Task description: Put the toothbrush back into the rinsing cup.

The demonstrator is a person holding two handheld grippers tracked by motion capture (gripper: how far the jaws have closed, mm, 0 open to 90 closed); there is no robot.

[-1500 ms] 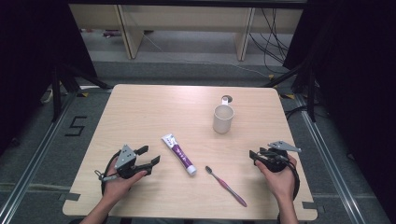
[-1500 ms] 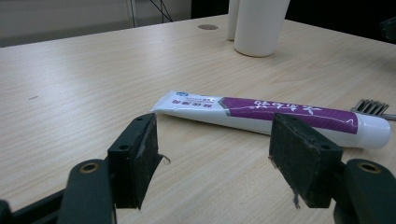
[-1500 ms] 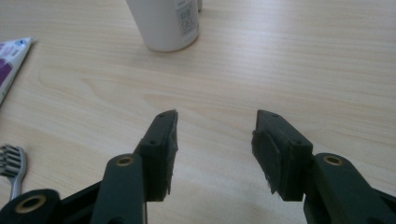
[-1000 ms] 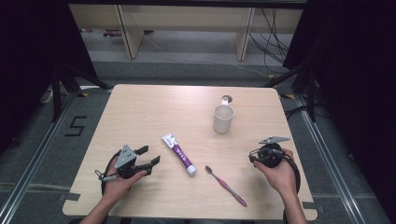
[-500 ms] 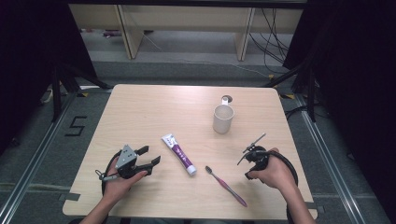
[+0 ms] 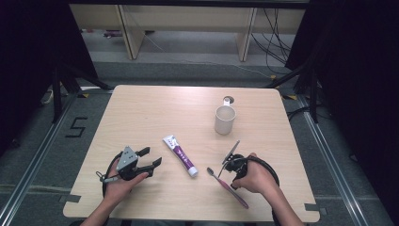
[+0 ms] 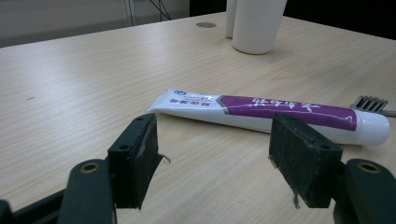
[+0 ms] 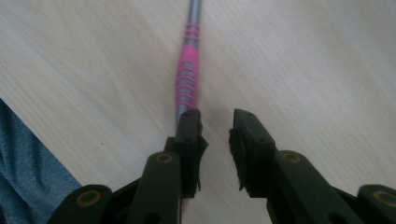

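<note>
White cup (image 6: pixel 225 119) stands upright on the desk (image 6: pixel 141 113), far right; its inside cannot be seen. Right claw (image 8: pixel 215 133), jaws narrow and just closing, is lowered over the pink toothbrush (image 6: pixel 228 183), handle beside one jaw, not gripped. Left claw (image 7: pixel 212 154) is held wide, toothpaste (image 7: pixel 275 114) just beyond.

Light wooden surface (image 6: pixel 141 113) on grey carpet floor (image 6: pixel 188 70), pale wooden shelf unit (image 6: pixel 188 23) behind, black curtains (image 6: pixel 28 56) at both sides, cables (image 6: pixel 275 42) on floor
</note>
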